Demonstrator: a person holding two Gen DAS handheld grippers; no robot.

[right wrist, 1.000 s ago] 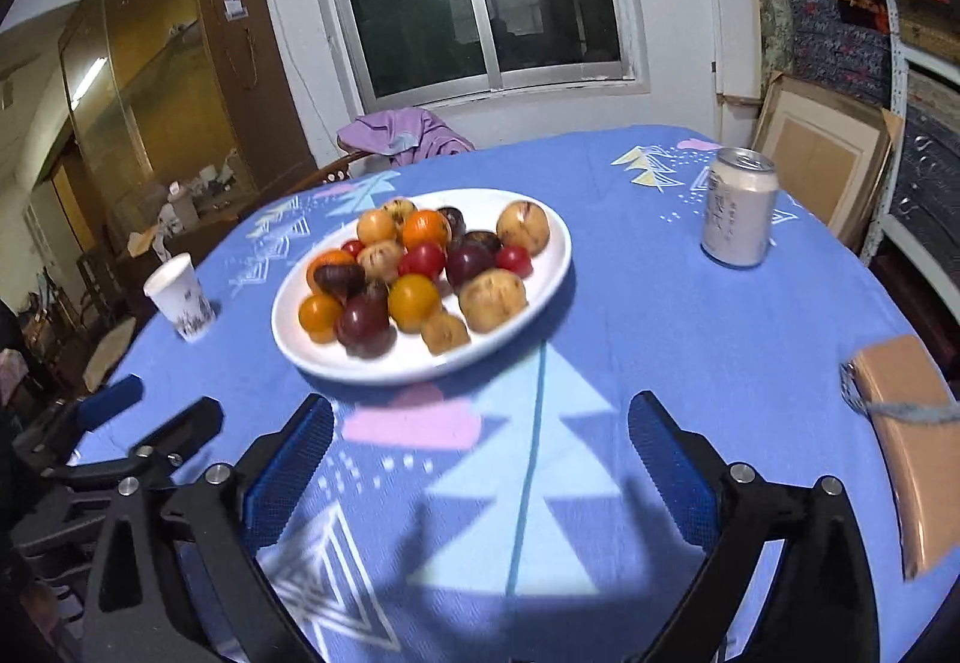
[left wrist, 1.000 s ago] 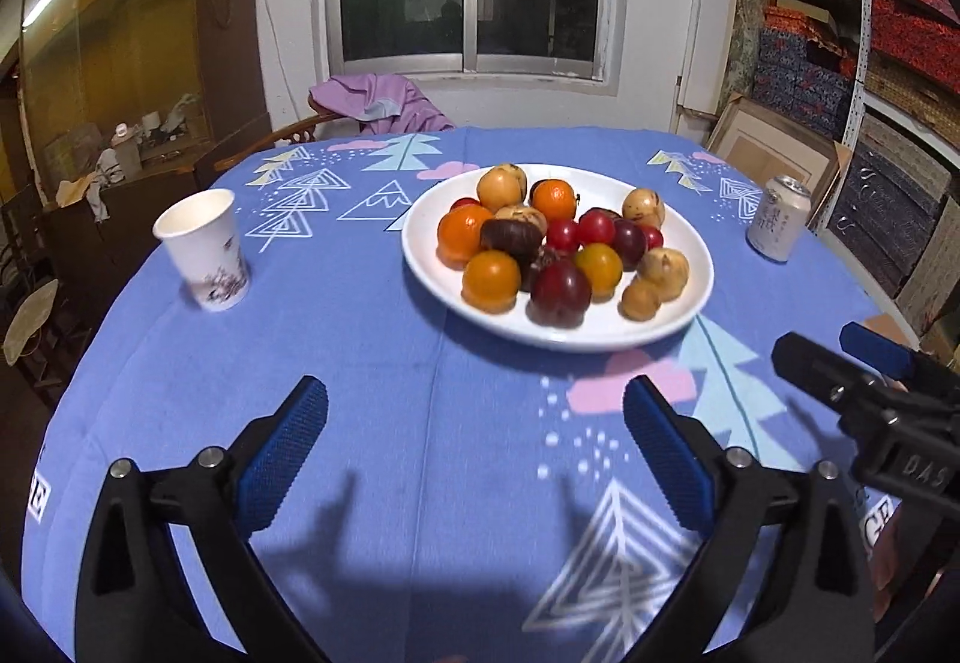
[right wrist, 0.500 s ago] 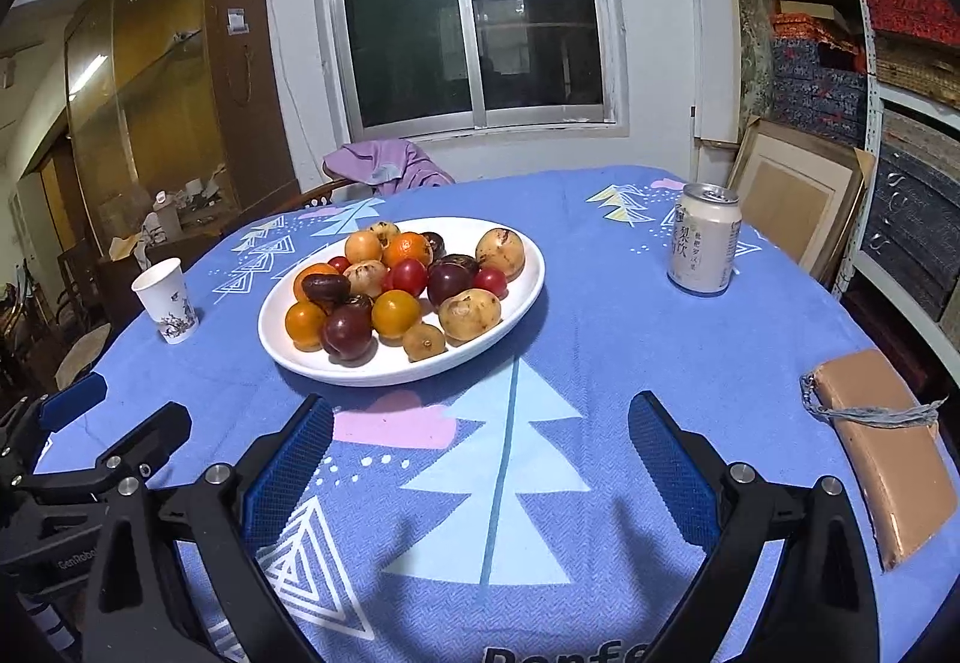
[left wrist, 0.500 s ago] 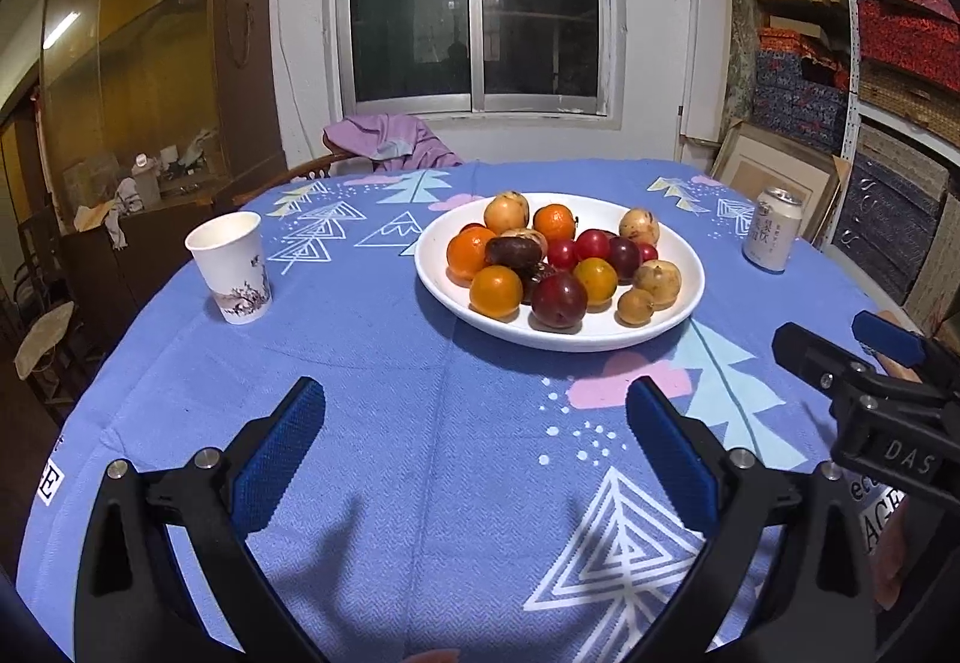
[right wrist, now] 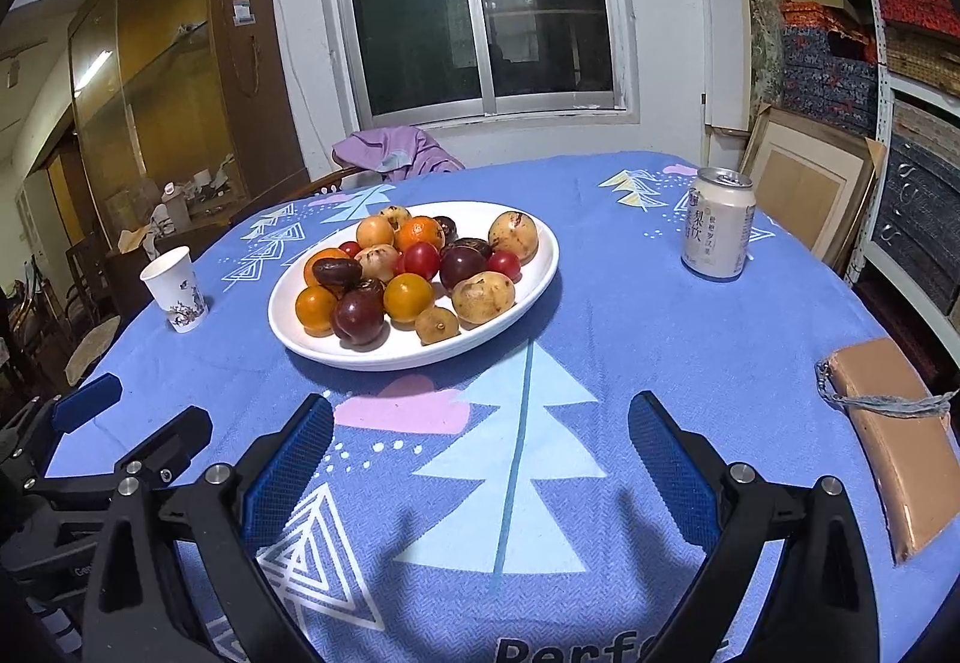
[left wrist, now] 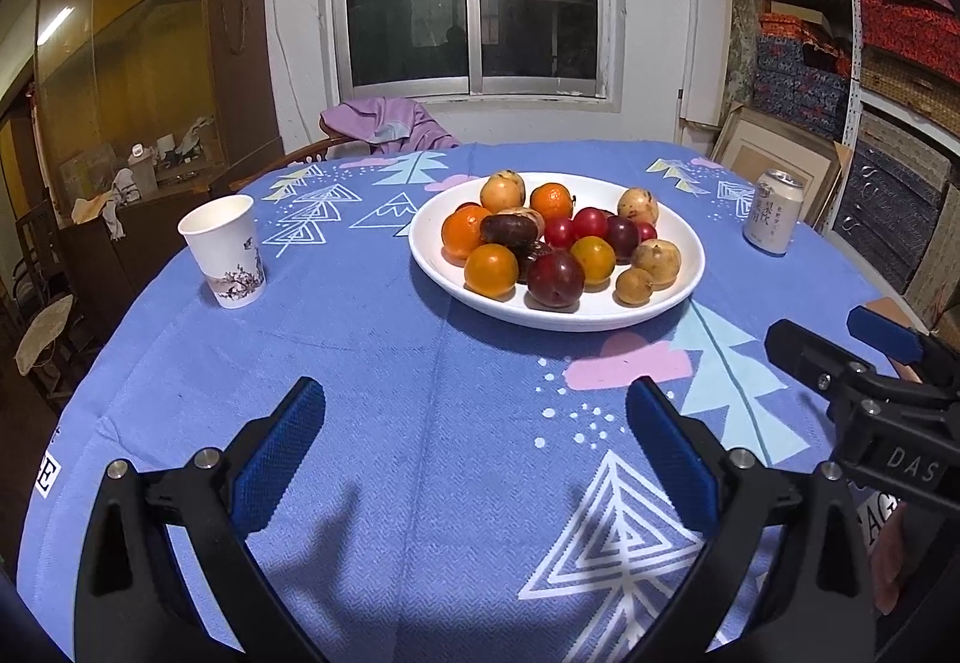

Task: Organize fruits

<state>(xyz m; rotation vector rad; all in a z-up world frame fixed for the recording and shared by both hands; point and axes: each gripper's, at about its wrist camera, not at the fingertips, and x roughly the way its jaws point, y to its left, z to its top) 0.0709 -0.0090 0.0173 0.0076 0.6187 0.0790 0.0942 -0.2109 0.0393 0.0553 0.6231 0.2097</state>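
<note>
A white plate [left wrist: 684, 279] sits on the blue tablecloth, piled with several fruits: oranges [left wrist: 491, 270], dark plums [left wrist: 555, 279], small red fruits and tan loquats [left wrist: 656, 261]. The plate [right wrist: 528, 297] shows in the right wrist view too. My left gripper [left wrist: 477, 447] is open and empty, held above the cloth in front of the plate. My right gripper [right wrist: 480, 453] is open and empty, also short of the plate. The right gripper [left wrist: 840, 357] appears at the right edge of the left wrist view, and the left gripper [right wrist: 126, 423] at the left edge of the right wrist view.
A paper cup [left wrist: 225, 249] stands left of the plate. A drink can [right wrist: 717, 222] stands to its right. A brown pouch [right wrist: 888, 435] lies near the right table edge. A chair with purple cloth [left wrist: 384, 126] is behind the table.
Both views have tilted up and drawn back a little, so the plate sits further off. Both grippers stay open and empty.
</note>
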